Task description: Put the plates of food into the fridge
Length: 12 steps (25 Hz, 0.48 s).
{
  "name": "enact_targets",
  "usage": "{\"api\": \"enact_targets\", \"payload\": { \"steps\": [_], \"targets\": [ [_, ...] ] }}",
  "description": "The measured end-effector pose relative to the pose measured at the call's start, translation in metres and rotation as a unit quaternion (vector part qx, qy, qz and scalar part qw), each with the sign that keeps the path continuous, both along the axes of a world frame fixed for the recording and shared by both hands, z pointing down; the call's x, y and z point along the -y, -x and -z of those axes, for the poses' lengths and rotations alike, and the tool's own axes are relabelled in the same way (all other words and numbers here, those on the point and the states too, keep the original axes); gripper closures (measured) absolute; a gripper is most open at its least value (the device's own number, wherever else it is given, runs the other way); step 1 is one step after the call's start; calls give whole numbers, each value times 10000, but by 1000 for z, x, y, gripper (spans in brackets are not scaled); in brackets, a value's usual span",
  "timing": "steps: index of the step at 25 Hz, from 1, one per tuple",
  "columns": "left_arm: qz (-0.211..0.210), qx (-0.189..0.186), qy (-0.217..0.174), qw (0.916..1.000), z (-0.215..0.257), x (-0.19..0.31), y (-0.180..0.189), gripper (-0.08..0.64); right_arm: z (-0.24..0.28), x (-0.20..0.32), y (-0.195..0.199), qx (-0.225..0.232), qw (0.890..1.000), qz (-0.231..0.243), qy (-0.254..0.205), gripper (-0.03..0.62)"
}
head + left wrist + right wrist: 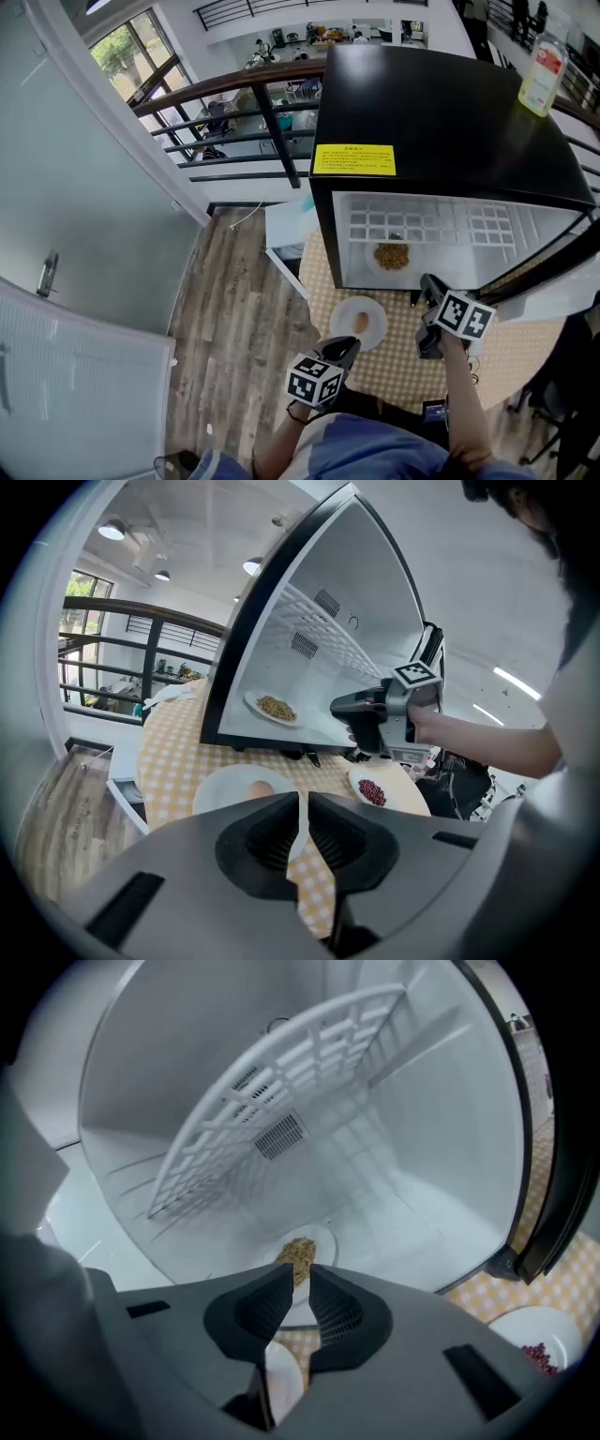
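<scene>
A black mini fridge (441, 112) stands open on a table with a yellow checked cloth (394, 366). On its white floor lies a plate of brown grains (391, 255) (298, 1249) (275, 707). My right gripper (428, 281) (300, 1274) points into the fridge just short of that plate, jaws slightly apart with nothing between them. A white plate with a pale round food (359, 322) (246, 787) sits on the cloth in front of the fridge. My left gripper (349, 345) (302, 799) hovers just behind it, shut and empty. A plate of red beans (373, 790) (539, 1352) lies to the right.
The fridge door (553, 286) hangs open to the right. A clear bottle (543, 75) stands on the fridge top. A wire shelf (281, 1082) spans the upper inside. A dark railing (234, 122) and wood floor (234, 319) lie left of the table.
</scene>
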<state>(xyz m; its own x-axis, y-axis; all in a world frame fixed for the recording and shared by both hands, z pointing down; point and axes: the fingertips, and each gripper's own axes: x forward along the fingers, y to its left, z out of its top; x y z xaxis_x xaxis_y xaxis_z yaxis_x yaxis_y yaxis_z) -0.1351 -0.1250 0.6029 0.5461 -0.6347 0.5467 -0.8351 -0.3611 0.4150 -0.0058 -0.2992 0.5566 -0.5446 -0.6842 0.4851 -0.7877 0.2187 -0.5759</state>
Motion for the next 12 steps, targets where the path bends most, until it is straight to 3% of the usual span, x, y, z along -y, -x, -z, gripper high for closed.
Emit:
{"api": "enact_targets", "payload": {
  "steps": [7,12],
  "targets": [
    [-297,12,-37,9995,3,-11,-11,523,27,-81,2,356,9968,696,-140,554],
    [-313,-125,-219,9992,16,-20,-22,523,25,-133,0,74,9938,1103,-106,561]
  ]
}}
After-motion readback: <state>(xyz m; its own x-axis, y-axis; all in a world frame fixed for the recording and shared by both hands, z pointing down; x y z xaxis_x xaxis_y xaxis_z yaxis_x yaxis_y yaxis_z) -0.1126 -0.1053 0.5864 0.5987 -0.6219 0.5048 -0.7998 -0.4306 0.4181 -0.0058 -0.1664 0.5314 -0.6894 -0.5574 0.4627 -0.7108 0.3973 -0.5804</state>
